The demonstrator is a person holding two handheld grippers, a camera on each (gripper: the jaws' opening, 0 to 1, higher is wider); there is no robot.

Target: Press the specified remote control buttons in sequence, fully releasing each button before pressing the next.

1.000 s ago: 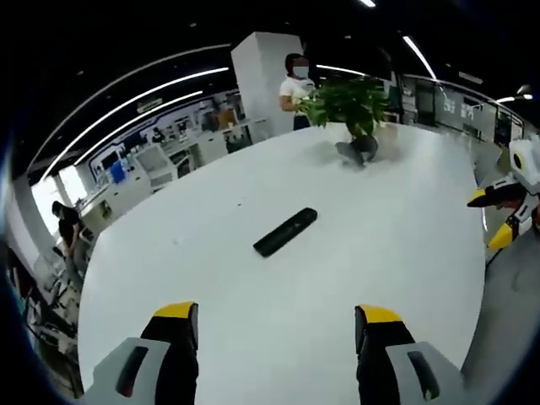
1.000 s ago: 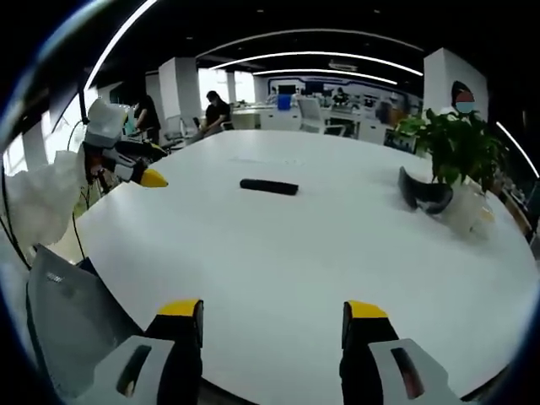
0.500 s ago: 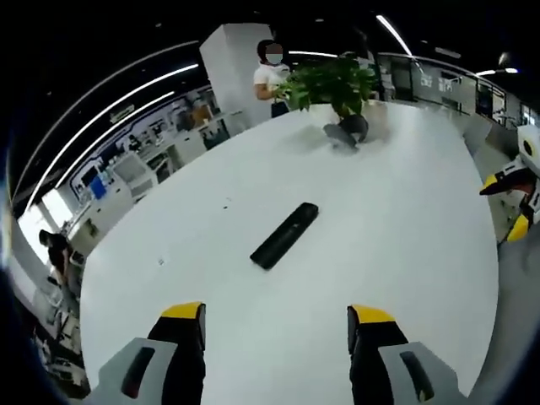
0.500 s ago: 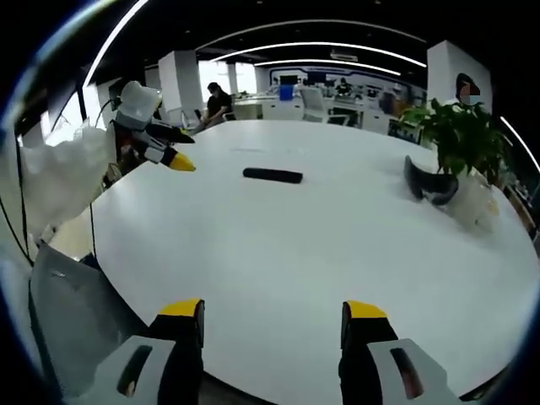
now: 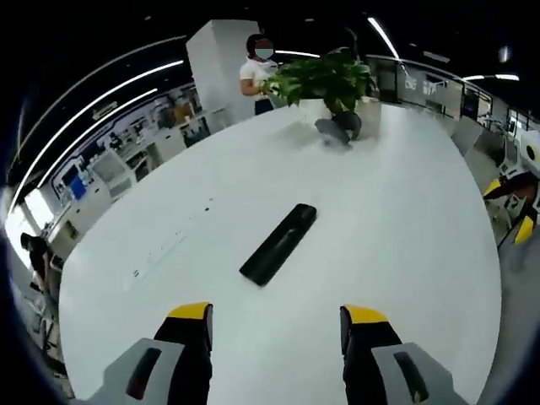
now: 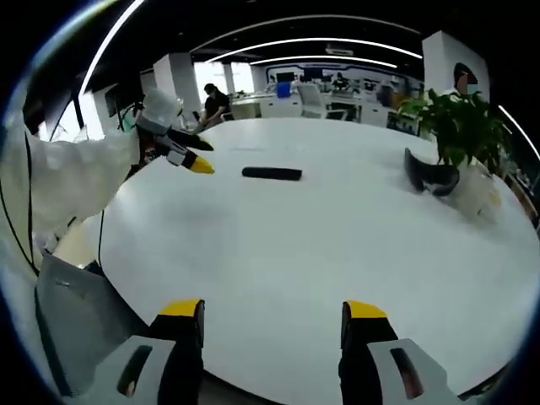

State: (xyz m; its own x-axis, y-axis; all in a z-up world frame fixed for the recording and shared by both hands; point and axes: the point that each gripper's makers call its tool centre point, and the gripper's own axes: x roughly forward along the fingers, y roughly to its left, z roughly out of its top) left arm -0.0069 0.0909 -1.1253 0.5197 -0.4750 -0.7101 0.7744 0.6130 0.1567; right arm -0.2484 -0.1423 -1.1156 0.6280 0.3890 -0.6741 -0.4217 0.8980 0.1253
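Note:
A black remote control (image 5: 278,243) lies flat on the white round table (image 5: 405,211), ahead of my left gripper (image 5: 274,316), whose jaws stand apart with nothing between them. In the right gripper view the remote (image 6: 272,174) lies far across the table, and my right gripper (image 6: 274,310) is open over the table's near edge. The left gripper (image 6: 192,159) shows there at the left, held above the table just short of the remote, with a white sleeve (image 6: 67,186) behind it. The right gripper (image 5: 515,202) appears at the right rim of the left gripper view.
A potted green plant (image 5: 329,80) stands at the table's far side with a dark curved object (image 5: 337,128) at its base; the same plant (image 6: 460,126) and object (image 6: 426,177) show at the right. A person (image 5: 257,72) stands behind the plant. Desks and chairs fill the background.
The left gripper has moved forward over the table toward the remote, which now looks larger and closer in its view. The right gripper has stayed nearly still.

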